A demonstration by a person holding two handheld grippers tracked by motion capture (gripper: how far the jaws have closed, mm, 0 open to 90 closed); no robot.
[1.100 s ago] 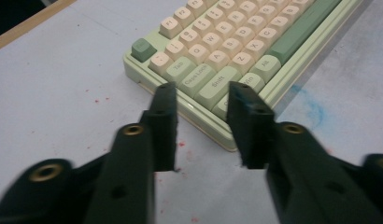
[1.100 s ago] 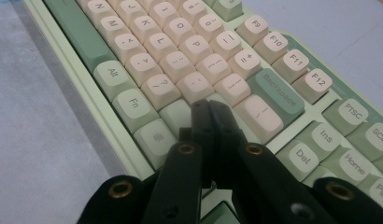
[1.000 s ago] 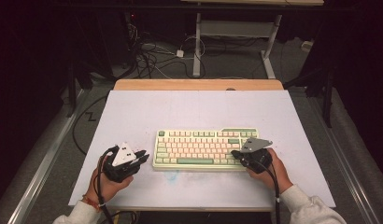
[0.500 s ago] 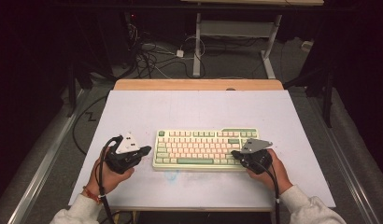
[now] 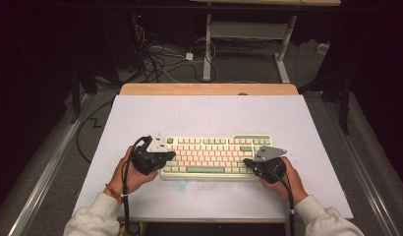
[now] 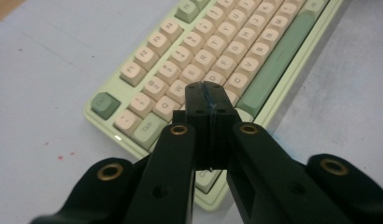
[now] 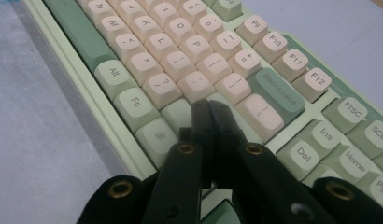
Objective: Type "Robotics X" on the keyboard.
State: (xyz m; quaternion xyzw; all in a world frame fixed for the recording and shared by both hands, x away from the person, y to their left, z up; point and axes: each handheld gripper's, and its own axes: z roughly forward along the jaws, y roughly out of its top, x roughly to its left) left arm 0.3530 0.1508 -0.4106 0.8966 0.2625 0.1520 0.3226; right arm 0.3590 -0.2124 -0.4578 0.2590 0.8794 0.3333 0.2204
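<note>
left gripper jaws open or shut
Shut: the left gripper has its two black jaws pressed together with no gap, above the keyboard.
</note>
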